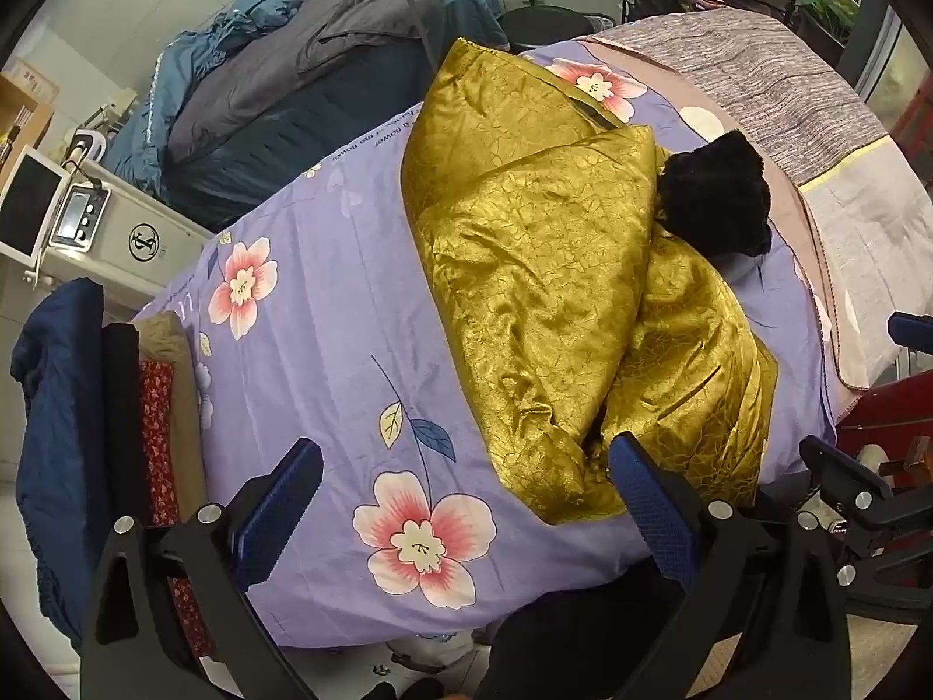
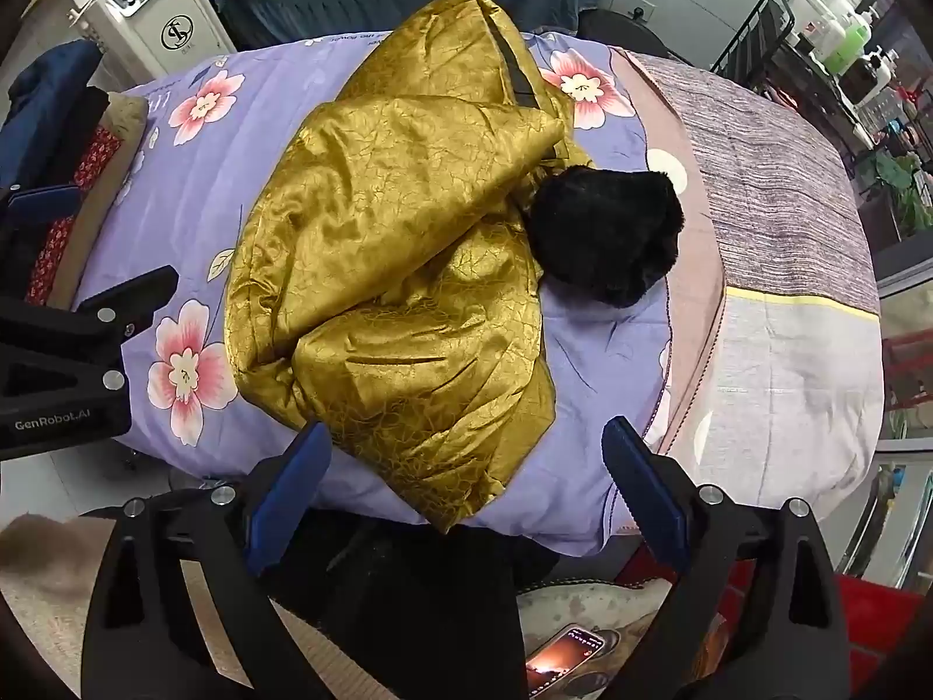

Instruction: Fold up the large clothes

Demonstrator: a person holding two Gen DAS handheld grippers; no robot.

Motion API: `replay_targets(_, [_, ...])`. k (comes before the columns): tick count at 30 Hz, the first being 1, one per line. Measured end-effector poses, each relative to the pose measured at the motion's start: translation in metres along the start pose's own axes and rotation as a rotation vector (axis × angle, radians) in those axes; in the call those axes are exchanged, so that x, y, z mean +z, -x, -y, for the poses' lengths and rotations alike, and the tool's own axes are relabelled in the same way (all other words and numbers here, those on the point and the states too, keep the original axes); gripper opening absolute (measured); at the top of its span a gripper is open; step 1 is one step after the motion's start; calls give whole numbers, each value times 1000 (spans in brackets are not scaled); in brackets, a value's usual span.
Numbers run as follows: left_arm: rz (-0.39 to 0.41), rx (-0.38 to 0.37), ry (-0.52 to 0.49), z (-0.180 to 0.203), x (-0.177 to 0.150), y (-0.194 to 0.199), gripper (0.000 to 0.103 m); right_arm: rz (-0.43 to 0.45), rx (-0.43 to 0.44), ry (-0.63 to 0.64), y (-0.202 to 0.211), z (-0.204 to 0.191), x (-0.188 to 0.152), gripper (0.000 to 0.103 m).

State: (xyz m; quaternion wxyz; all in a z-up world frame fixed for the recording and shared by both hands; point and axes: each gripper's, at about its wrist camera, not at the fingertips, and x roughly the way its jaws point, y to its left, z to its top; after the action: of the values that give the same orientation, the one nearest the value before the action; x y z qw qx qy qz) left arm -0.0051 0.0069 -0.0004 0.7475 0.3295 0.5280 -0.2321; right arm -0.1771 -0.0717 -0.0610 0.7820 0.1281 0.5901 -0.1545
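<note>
Gold coat (image 1: 542,268): lies along the middle of the lilac flowered bedspread (image 1: 303,315), bunched into a long, lumpy bundle with one flap thrown over another.
Black fur trim (image 1: 714,198): sticks out at the coat's right side, resting on the bedspread.
Progress: the coat looks roughly gathered in on itself, but no tidy rectangle yet (edges are uneven, a dark strip along one hem shows at the far end); I judge the folding is early to midway, with smoothing and at least one more clean fold left.
Left gripper (image 1: 466,484): jaws spread wide, nothing between them, hovering above the near end of the coat and pointing steeply down.
Right gripper (image 2: 466,466): also wide and empty, over the coat's near corner by the bed's edge.
Left wrist view only: a heap of grey and blue bedding (image 1: 326,52) on a second bed behind, and folded dark and red-patterned cloth (image 1: 157,426) stacked at the bed's left end.
Right wrist view only: a phone (image 2: 568,656) with a lit screen on the floor, shelves of bottles (image 2: 839,35) to the right, and the full round shape of the fur trim (partly cropped by the coat's folds in the other view).
</note>
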Motion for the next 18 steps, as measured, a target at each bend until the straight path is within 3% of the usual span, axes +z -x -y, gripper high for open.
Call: replay_targets(18, [1, 6, 12, -2, -1, 0, 97, -14, -9, -1, 0, 2, -3, 93])
